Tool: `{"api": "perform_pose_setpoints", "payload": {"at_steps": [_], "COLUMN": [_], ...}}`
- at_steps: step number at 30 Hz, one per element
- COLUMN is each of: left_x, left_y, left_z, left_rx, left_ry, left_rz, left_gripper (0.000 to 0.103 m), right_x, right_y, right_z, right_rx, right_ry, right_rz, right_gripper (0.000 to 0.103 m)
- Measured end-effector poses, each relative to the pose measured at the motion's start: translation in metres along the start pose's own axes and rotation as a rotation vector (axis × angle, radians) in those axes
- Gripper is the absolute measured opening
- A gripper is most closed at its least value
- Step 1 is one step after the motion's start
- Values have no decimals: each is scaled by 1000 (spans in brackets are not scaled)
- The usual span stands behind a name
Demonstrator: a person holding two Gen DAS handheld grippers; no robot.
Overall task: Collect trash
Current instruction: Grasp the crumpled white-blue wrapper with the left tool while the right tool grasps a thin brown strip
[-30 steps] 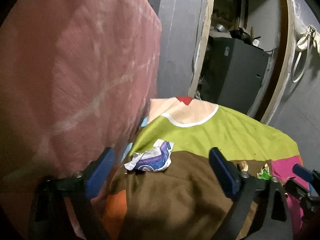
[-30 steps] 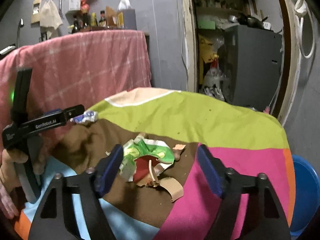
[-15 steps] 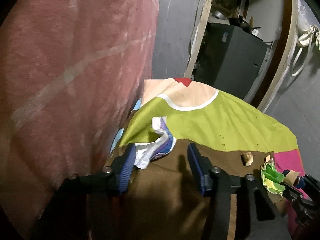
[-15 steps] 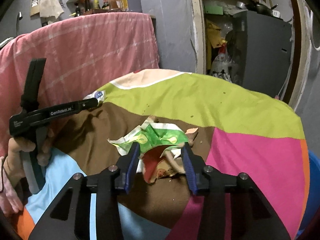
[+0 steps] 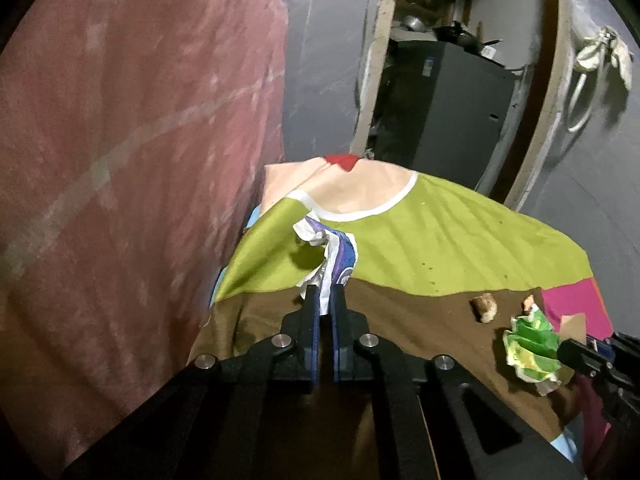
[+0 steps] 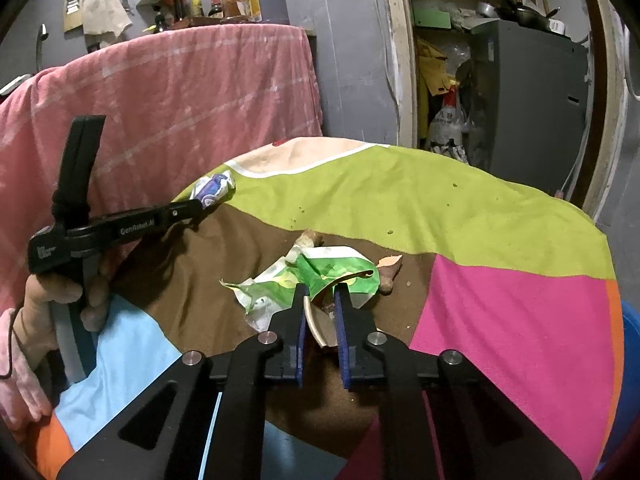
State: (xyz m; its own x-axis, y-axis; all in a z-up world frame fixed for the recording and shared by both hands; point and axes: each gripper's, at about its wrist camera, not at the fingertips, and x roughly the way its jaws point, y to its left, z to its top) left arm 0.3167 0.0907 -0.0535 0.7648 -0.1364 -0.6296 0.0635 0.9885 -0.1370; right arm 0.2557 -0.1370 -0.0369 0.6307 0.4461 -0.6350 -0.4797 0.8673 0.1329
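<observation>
Both grippers were clamped on trash, left gripper [image 5: 325, 294] pinching the purple wrapper [image 5: 338, 254], right gripper [image 6: 320, 300] the green wrapper [image 6: 320, 276], with 2 scraps [image 5: 485, 309] left.

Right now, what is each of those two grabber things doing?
Left gripper: closed on the purple-and-white wrapper.
Right gripper: closed on the green wrapper pile.

Cluttered home: sauce bottles [image 6: 216, 4], pans [image 6: 520, 10], patchwork cloth [image 6: 400, 200].

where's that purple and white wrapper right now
The purple and white wrapper is pinched in the left gripper, at the table's left side beside the pink cloth, over the green-brown seam of the tablecloth.
</observation>
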Motion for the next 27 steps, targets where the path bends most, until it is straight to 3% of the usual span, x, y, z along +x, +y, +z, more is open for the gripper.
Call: {"api": "perform_pose_setpoints", "payload": {"at_steps": [13, 19, 27], "left_x": [-40, -63, -77], "left_y": [-37, -63, -87], "left_z": [-18, -25, -31], "left_rx": [6, 19, 29], "left_ry": [-30, -57, -48], "left_rz": [-86, -130, -152], "left_gripper": [2, 2, 2], "right_x": [-21, -47, -53], "right_y": [-1, -4, -8], "right_z": [1, 1, 1], "right_rx": [-1, 18, 33], "right_ry": [-98, -185, -118], "right_rz": [22, 42, 69], "right_gripper": [6, 6, 6]}}
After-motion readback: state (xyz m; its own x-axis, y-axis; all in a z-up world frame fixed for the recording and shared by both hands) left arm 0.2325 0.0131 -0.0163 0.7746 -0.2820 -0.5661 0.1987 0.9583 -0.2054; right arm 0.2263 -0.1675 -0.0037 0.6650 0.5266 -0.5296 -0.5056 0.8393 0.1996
